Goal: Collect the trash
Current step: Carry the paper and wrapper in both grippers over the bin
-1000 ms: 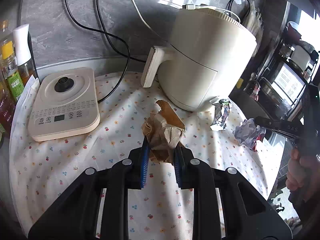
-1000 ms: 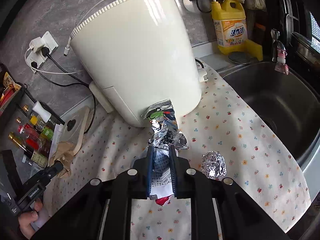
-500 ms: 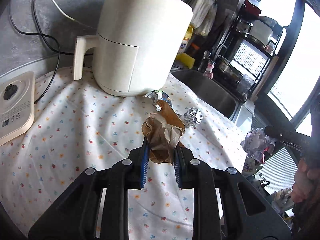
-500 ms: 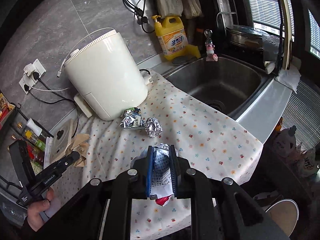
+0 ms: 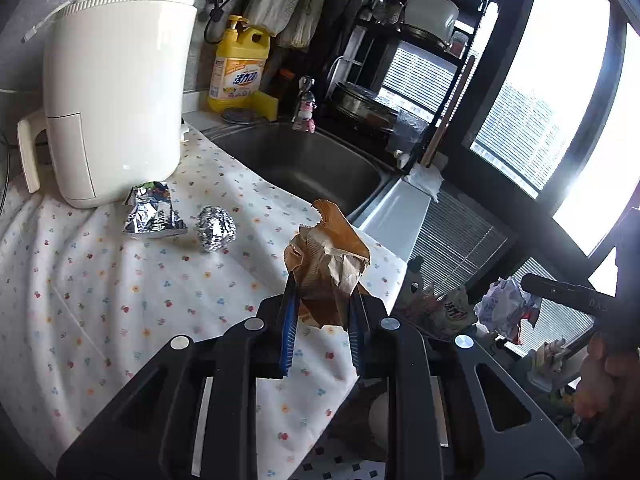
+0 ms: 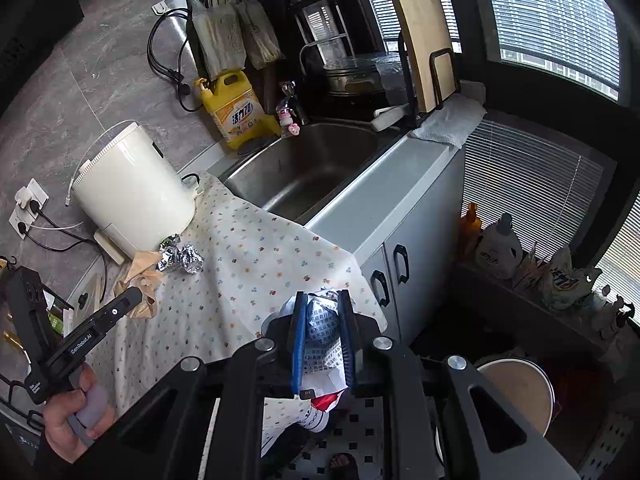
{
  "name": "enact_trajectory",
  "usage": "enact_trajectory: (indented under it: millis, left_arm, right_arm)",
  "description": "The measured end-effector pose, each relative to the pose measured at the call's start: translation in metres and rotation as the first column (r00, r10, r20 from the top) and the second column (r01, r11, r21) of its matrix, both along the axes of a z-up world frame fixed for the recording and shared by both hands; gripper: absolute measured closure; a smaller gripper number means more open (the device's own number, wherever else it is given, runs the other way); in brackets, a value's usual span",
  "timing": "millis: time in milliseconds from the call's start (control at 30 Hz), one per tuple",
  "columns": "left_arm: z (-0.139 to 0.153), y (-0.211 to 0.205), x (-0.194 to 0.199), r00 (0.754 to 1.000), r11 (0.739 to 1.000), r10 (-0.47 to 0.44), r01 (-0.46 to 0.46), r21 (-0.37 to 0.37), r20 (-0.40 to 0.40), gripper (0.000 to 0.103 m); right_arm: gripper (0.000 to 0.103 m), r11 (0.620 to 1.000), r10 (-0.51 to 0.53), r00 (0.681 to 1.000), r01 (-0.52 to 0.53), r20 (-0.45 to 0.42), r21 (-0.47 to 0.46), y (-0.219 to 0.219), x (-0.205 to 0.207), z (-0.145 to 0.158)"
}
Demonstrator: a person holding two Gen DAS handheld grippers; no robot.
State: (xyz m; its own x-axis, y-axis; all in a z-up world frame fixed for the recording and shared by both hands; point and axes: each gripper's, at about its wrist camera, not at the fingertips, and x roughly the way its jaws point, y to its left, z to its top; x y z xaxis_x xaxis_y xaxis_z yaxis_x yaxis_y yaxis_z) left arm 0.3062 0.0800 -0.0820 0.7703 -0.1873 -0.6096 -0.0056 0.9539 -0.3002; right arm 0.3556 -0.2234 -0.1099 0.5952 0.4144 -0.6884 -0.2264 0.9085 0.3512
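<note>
Kitchen table [image 6: 256,264] with floral cloth now swung left and behind: left gripper [image 5: 325,312] pinching brown paper bag [image 5: 328,264], right gripper [image 6: 323,340] pinching printed wrapper [image 6: 322,330], both carried rightward toward floor bin [image 6: 516,388]; foil ball [image 5: 216,229] and foil packet [image 5: 154,214] remaining uncollected.

On the cloth [image 5: 120,288]: air fryer [image 5: 112,96] far left; foil wrapper [image 5: 154,216] just before it, foil ball [image 5: 216,228] right of that, close by. Sink [image 5: 312,164] right of fryer; detergent bottle [image 5: 240,68] behind the sink. My left gripper [image 5: 324,300] holds the paper bag [image 5: 328,256] over the cloth's right edge. My right gripper [image 6: 322,320] holds crumpled paper [image 6: 322,332] beyond the counter; bin [image 6: 516,392] lower right.
</note>
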Motion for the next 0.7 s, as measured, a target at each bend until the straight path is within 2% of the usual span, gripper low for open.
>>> enact_trajectory:
  millis: [200,400,467,500,533,567,700]
  left_arm:
    - [0.001,-0.084,-0.001,0.997,0.997,-0.081,0.081,0.003,-0.005,0.081]
    - [-0.003,-0.145,-0.005,0.992,0.992,-0.125,0.125,0.01,-0.016,0.081]
    - [-0.006,-0.163,-0.007,0.99,0.991,-0.136,0.136,0.01,-0.021,0.081]
    - [-0.008,-0.173,-0.007,0.99,0.99,-0.142,0.142,0.008,-0.024,0.081]
    - [-0.01,-0.182,-0.008,0.989,0.989,-0.147,0.147,0.006,-0.028,0.081]
    - [-0.012,-0.191,-0.009,0.988,0.988,-0.154,0.154,0.004,-0.032,0.081]
    - [-0.027,-0.226,-0.013,0.981,0.982,-0.187,0.187,-0.004,-0.06,0.081]
  right_arm:
    - [0.087,0.998,-0.067,0.997,0.067,-0.023,0.0,-0.084,-0.014,-0.013]
    - [0.085,0.994,-0.113,0.992,0.113,-0.047,-0.003,-0.148,-0.027,-0.029]
    - [0.075,0.992,-0.124,0.99,0.124,-0.062,-0.01,-0.165,-0.03,-0.034]
    - [0.06,0.992,-0.124,0.99,0.124,-0.063,-0.001,-0.174,-0.032,-0.037]
    - [0.053,0.991,-0.131,0.99,0.131,-0.057,0.002,-0.183,-0.035,-0.038]
    - [0.05,0.99,-0.138,0.989,0.138,-0.052,-0.002,-0.191,-0.039,-0.039]
    - [0.05,0.988,-0.155,0.985,0.156,-0.077,-0.004,-0.224,-0.052,-0.052]
